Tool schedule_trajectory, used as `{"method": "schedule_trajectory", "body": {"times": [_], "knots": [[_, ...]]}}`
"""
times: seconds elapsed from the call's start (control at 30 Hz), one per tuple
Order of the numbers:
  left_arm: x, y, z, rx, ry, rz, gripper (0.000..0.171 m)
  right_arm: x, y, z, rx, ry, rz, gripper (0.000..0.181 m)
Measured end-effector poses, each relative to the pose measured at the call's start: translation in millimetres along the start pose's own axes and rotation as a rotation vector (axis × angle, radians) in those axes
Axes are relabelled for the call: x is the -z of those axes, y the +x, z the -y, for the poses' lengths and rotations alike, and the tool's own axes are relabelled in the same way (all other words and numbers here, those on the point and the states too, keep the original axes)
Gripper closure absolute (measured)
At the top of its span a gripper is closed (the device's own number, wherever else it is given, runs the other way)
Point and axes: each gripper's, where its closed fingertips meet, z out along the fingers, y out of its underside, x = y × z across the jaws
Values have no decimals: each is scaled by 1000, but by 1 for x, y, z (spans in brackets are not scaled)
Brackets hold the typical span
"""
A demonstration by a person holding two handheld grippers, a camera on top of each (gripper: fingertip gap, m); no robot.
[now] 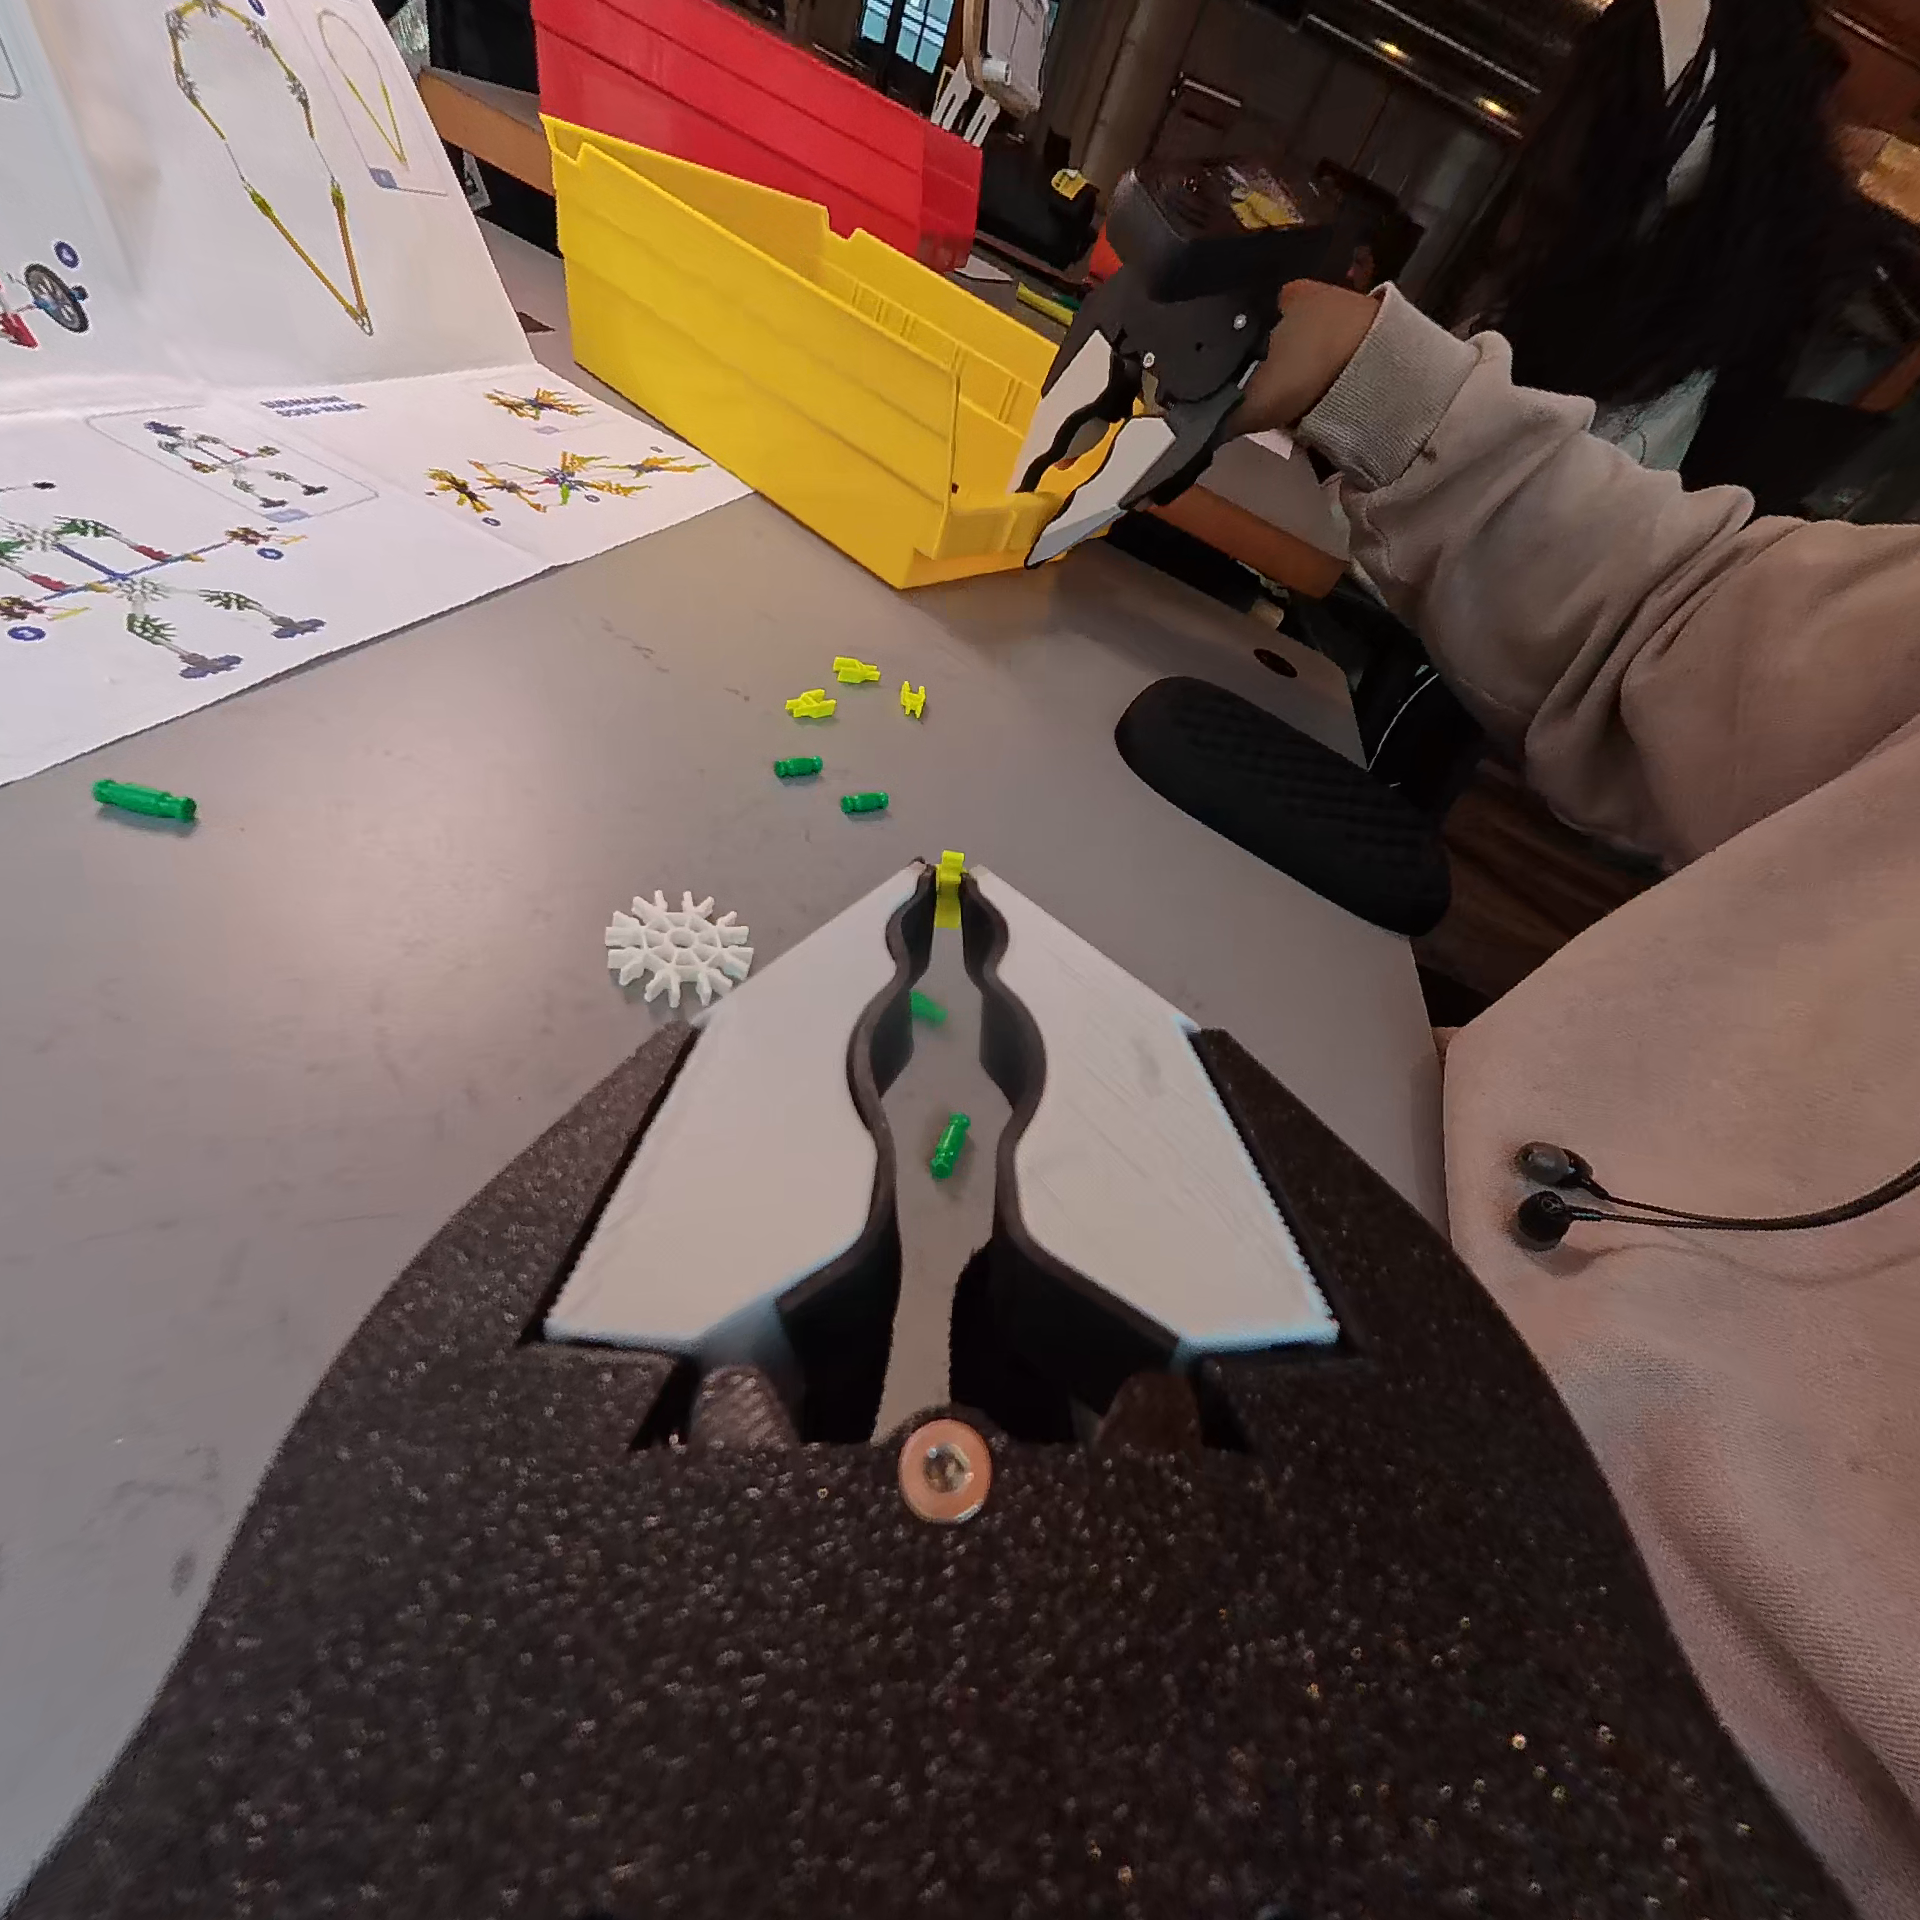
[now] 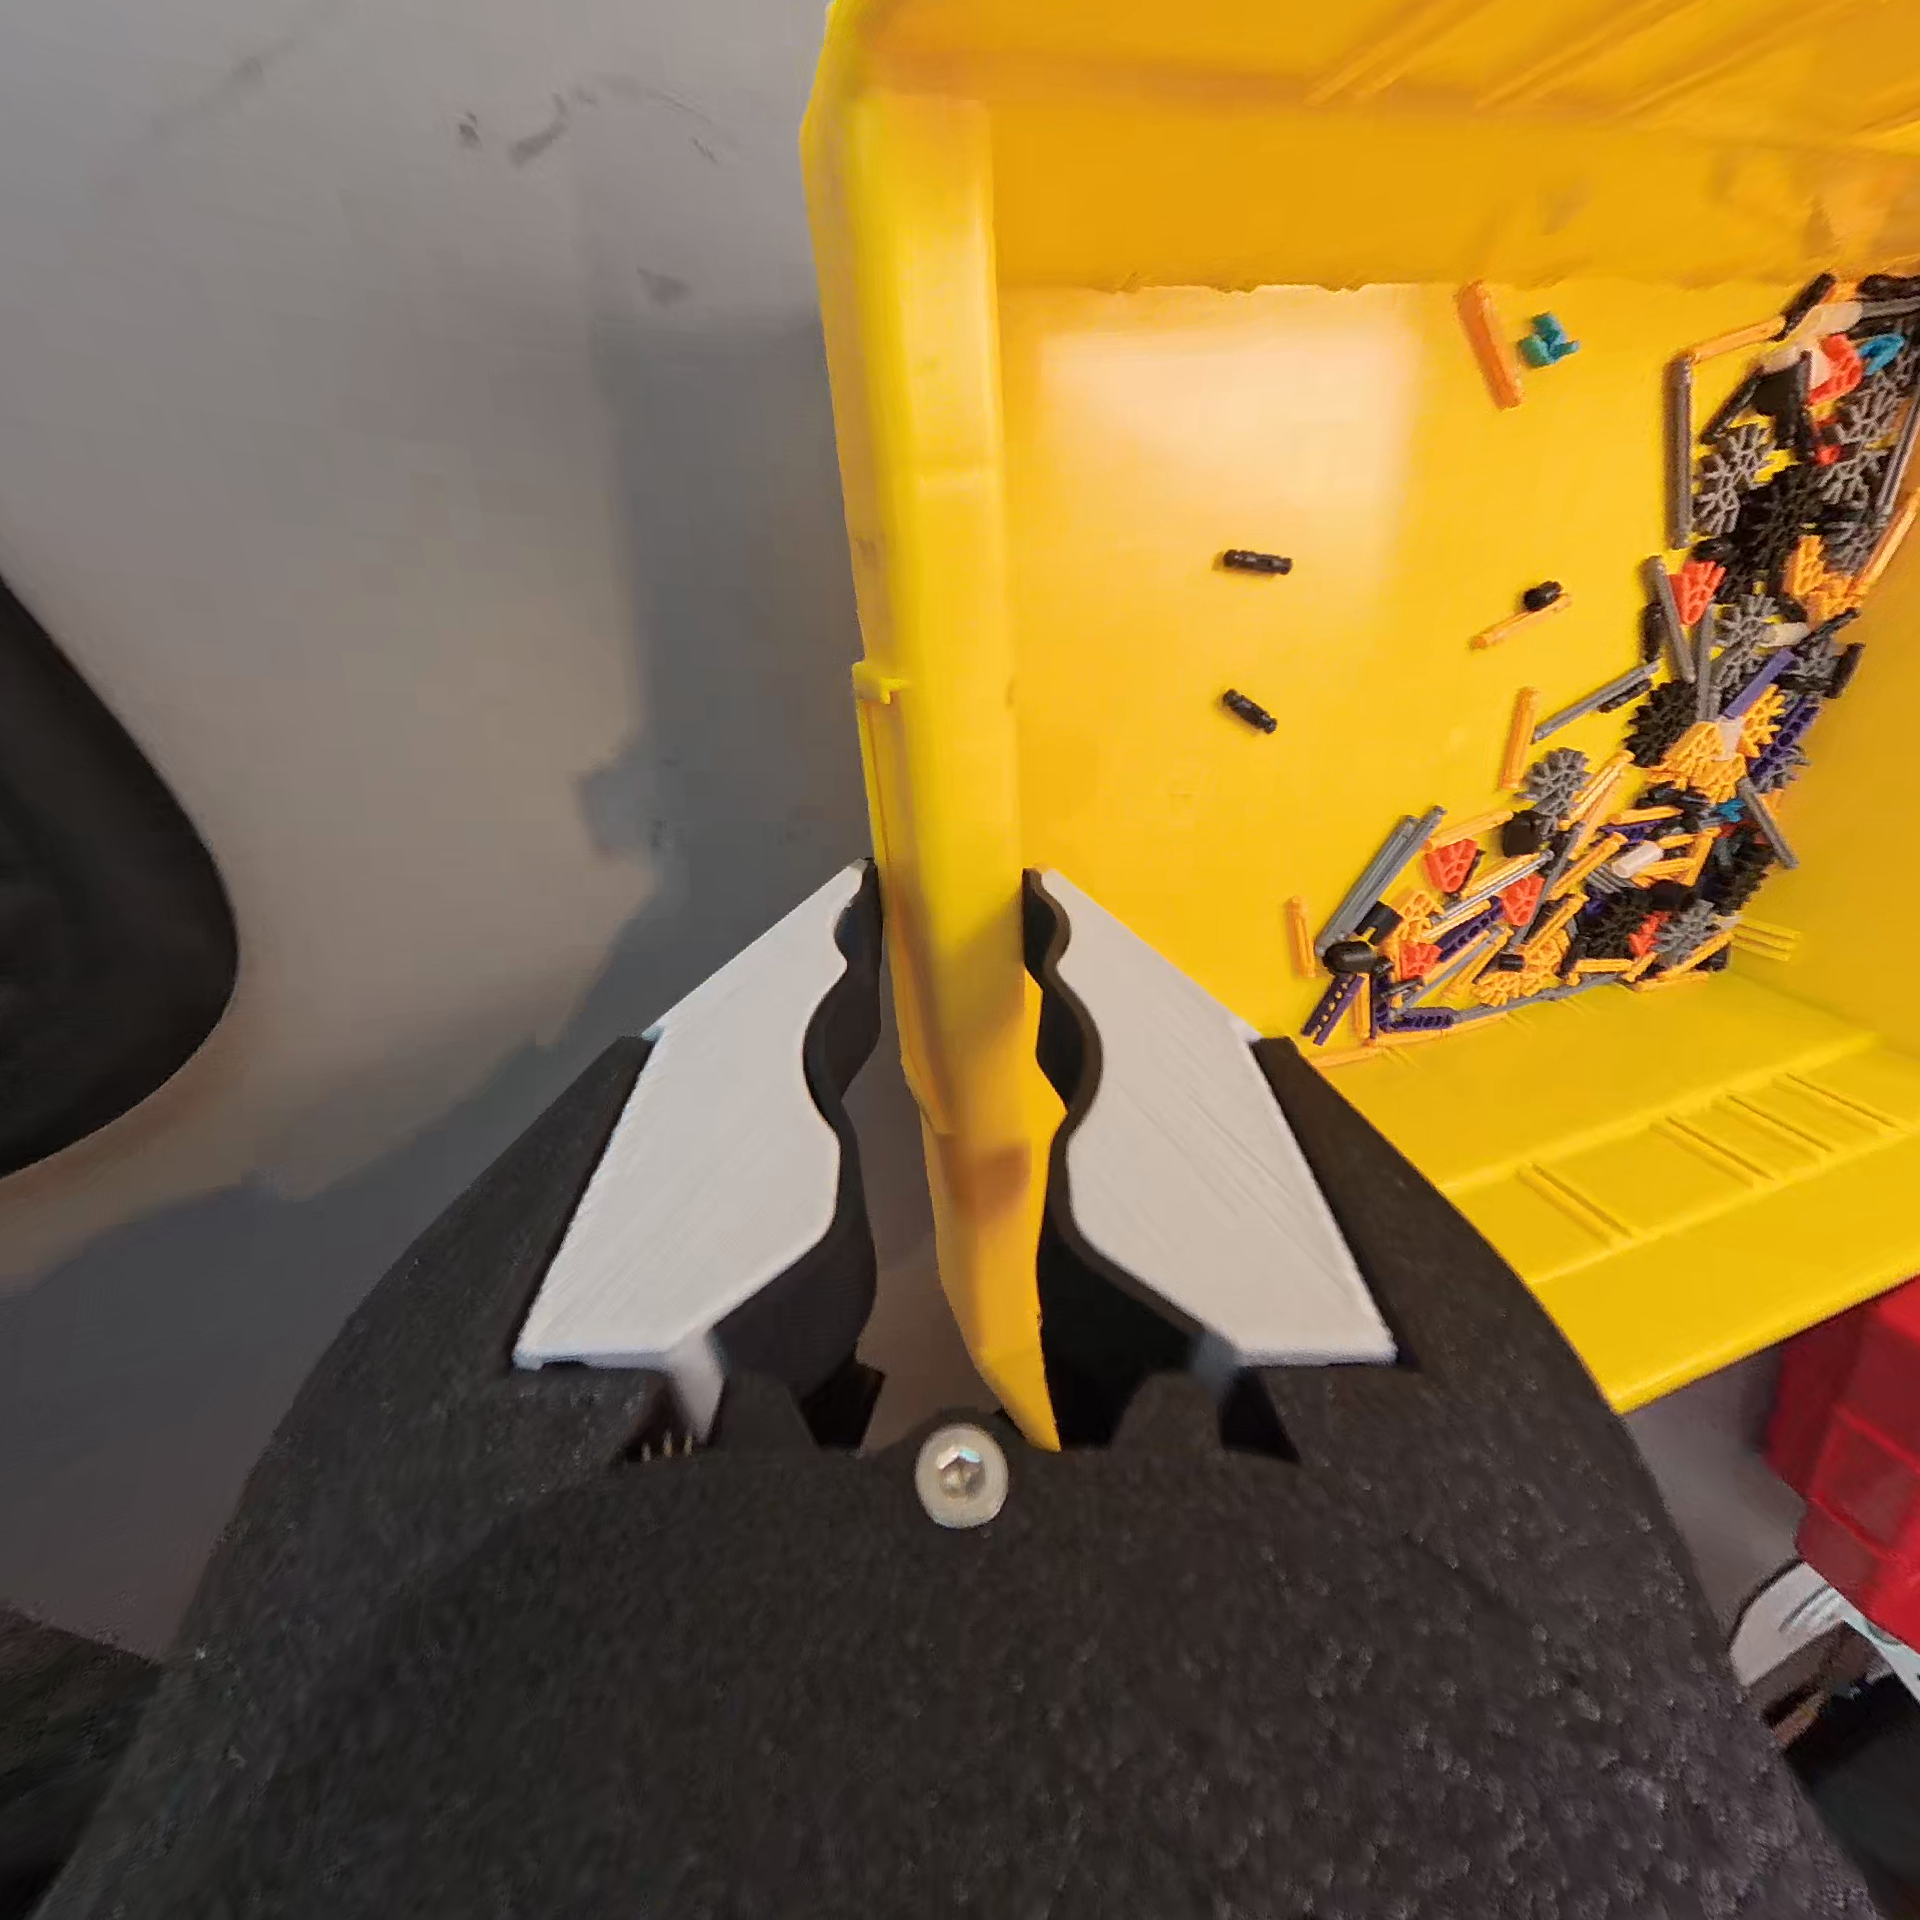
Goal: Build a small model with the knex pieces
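Note:
My left gripper (image 1: 948, 878) is shut on a small yellow-green clip piece (image 1: 949, 896), pinched upright at the fingertips above the grey table (image 1: 416, 1039). A white snowflake-shaped connector (image 1: 681, 945) lies just left of the fingers. Two green rods (image 1: 948, 1143) show on the table between the fingers. My right gripper (image 2: 948, 878) straddles the side wall of the yellow bin (image 2: 925, 520), with both fingers against it. It also shows in the left wrist view (image 1: 1031, 525), at the bin's (image 1: 779, 384) front corner. A pile of mixed construction pieces (image 2: 1683, 779) lies inside the bin.
Loose green rods (image 1: 798, 767) and yellow-green clips (image 1: 854, 670) lie ahead of the left gripper, and one green rod (image 1: 143, 800) lies far left. Instruction sheets (image 1: 260, 468) cover the back left. A red bin (image 1: 748, 114) stands behind the yellow one. A black armrest (image 1: 1278, 800) and a person's sleeve (image 1: 1558, 582) are on the right. My right fingertips sit around 40 centimeters from my left ones. The white snowflake-shaped connector (image 1: 681, 945) is about 9 centimeters from my left fingertips.

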Motion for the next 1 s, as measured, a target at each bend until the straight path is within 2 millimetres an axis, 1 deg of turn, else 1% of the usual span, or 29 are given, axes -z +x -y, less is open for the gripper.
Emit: {"method": "schedule_trajectory", "body": {"times": [0.1,0.23,0.3,0.37,0.43,0.5,0.6,0.67,0.7,0.73,0.77,0.83,0.93,1.0], "knots": [[-2,-1,-3,0,-12,5,167,-3,2,4,-32,51,-9,156],[-4,-1,-4,0,-21,5,167,-3,2,4,-46,79,-13,155],[-4,-1,-5,-4,-26,5,167,-2,1,1,-35,64,-11,156],[-4,-1,-5,-6,-26,5,167,5,2,-3,-9,25,-7,156],[-4,-1,-5,-1,-25,5,167,26,11,-1,4,16,-18,155],[-4,-2,-5,8,-27,4,167,59,28,3,12,7,-45,153],[-5,-2,-5,10,-29,0,167,111,67,10,29,-26,-132,152],[-6,-1,-6,2,-34,-1,167,134,93,16,18,-29,-173,153],[-6,0,-6,-5,-36,-1,167,140,103,18,11,-31,-180,153],[-6,0,-6,-11,-38,1,167,142,111,19,6,-42,-183,153],[-5,1,-7,-18,-40,2,167,141,114,21,4,-43,-177,153],[-3,4,-7,-31,-40,2,167,139,115,26,1,-33,-177,153],[-1,5,-6,-35,-34,-4,167,133,107,29,10,-23,-191,153],[-1,6,-6,-28,-35,-13,167,124,97,26,14,-20,-210,153]]}}
